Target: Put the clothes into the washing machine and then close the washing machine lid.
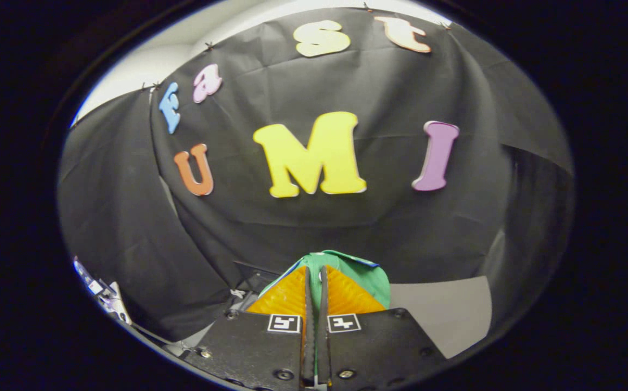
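Black cloth wall (346, 228) hangs beyond my fingers, with a pale grey surface (444, 315) low to the right. My gripper (315, 288) is nearly closed, its two fingers pinching a green garment (368, 274) with only a thin gap of cloth between them. That cloth bunches up just ahead of the fingertips, blue trim along its edge.

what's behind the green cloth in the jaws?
The gripper is shut on the green cloth, jaws nearly together with cloth pinched between them. Behind it: the black booth wall and a grey surface beside it. Whatever is directly behind the cloth is covered.
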Available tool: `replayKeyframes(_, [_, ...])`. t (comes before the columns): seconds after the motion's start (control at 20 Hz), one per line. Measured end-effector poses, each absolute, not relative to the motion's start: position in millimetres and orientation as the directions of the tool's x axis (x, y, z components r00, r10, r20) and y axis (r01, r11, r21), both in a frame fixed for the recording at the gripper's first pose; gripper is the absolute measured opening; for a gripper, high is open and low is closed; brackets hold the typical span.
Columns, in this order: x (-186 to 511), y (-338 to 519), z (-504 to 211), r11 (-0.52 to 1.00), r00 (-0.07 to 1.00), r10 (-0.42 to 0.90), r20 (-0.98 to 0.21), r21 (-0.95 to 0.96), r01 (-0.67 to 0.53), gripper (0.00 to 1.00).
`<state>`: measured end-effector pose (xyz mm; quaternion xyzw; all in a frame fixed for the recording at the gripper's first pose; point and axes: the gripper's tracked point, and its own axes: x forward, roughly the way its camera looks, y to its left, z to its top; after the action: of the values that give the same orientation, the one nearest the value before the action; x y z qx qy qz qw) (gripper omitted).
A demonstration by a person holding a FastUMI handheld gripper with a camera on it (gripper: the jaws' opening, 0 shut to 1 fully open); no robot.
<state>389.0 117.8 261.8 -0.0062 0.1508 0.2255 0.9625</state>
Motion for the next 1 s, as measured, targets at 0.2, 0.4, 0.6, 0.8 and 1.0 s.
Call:
replayKeyframes(0.2, [391, 193, 259, 0.839, 0.790, 0.534, -0.301, 0.071, -0.540, 0.05])
replayKeyframes(0.4, [396, 247, 254, 0.804, 0.757, 0.577, -0.307, 0.048, -0.593, 0.06])
replayKeyframes(0.6, [402, 286, 233, 0.784, 0.729, 0.595, -0.339, 0.046, -0.619, 0.05])
replayKeyframes(0.8, [410, 308, 199, 0.777, 0.707, 0.590, -0.389, 0.035, -0.629, 0.05])
replayKeyframes(1.0, [416, 316, 169, 0.779, 0.695, 0.574, -0.433, 0.026, -0.626, 0.05])
